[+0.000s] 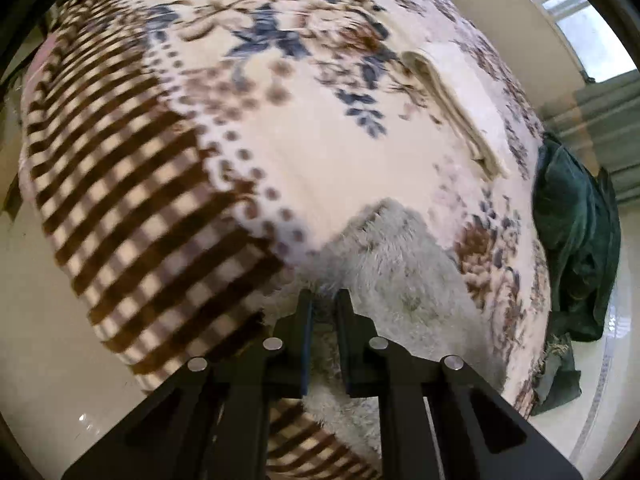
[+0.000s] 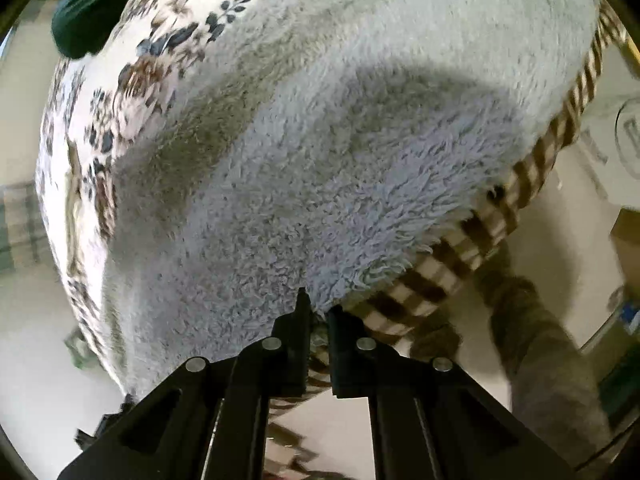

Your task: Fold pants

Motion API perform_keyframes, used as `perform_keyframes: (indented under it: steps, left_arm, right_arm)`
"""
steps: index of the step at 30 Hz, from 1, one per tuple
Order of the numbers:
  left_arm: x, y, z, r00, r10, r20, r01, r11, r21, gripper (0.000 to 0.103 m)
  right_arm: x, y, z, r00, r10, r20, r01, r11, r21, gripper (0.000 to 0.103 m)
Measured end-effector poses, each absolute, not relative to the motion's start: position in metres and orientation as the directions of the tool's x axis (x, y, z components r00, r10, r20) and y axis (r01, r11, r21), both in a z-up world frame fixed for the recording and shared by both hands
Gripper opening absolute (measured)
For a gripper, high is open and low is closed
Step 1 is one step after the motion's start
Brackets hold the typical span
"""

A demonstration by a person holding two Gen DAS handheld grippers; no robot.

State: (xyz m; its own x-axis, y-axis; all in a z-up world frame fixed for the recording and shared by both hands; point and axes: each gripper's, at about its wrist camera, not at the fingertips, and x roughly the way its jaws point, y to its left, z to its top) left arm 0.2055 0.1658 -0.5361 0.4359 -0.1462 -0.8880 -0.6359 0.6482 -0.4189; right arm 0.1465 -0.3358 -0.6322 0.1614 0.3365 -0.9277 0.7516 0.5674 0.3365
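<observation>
Left wrist view first: along the left side the blanket (image 1: 168,184) covering the bed has a brown-and-cream check border, then a dotted band, then a cream middle with blue and brown flowers. Beyond the bed's left edge there's just pale floor (image 1: 44,320). At the bottom centre the left gripper (image 1: 325,300) has its fingers pinched together on a fluffy grey edge of the pants (image 1: 400,264), which lie at the near edge of the bed with fleece bunched between and below the pads. Further right, toward the far right part of the bed, a folded cream cloth (image 1: 460,108) lies flat, well apart from the pants. Past the bed's right edge a dark green fabric (image 1: 576,240) hangs down in a heap, and a window (image 1: 580,20) shows in the top right corner.

Right wrist view: the same dark green stuff peeks in top left, then the floral part of the blanket, then the fluffy pants fill most of the frame, spread across the bed with a big shadow over the middle. The right gripper (image 2: 316,304) is clamped on the pants' near edge, right where the fleece meets the check border. Right of that, off the bed's edge, a person's grey-clad leg (image 2: 540,340) stands on the floor, with blurry clutter along the right margin that I can't make out.
</observation>
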Motion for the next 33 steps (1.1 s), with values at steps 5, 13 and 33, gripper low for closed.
perform_keyframes:
  steps: [5, 13, 33]
  left_arm:
    - [0.201, 0.195, -0.572, 0.355, -0.172, -0.919, -0.719, 0.578, -0.387, 0.003]
    - [0.238, 0.144, -0.518, 0.285, -0.065, -0.956, -0.558, 0.8, -0.22, 0.094]
    - [0.322, 0.023, -0.582, 0.177, -0.05, -0.983, -0.307, 0.946, -0.103, 0.094]
  right_arm:
    - [0.156, -0.348, -0.655, 0.044, 0.384, -0.922, 0.713, 0.635, 0.298, 0.013]
    - [0.227, -0.338, -0.587, -0.024, 0.436, -0.9, 0.469, 0.8, 0.375, 0.058]
    - [0.458, -0.315, -0.636, 0.002, 0.365, -0.931, 0.218, 0.908, 0.357, 0.001]
